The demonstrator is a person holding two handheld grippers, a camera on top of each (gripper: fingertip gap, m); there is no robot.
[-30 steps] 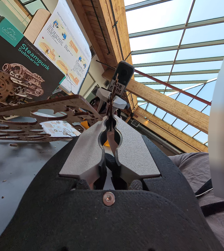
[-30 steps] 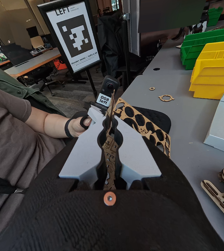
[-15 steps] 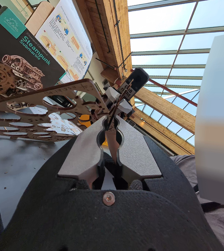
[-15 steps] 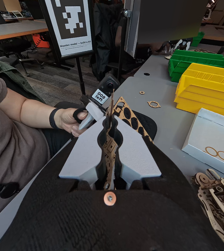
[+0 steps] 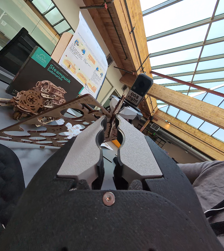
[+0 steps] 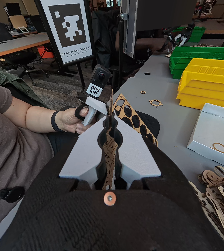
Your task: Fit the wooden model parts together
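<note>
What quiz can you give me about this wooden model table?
1. True or false: in the right wrist view, the green bin sits farther away than the yellow bins.
2. What does the right hand-held gripper pinch? A: thin wooden piece. B: rubber band. C: screw.
3. How many small wooden rings lie loose on the grey table near the yellow bins?

Key: 1 true; 2 A; 3 two.

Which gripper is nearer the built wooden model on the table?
Right. The right gripper, pinching a piece, has the model just beside its body; the left gripper sits farther off, past the right's tips.
</note>
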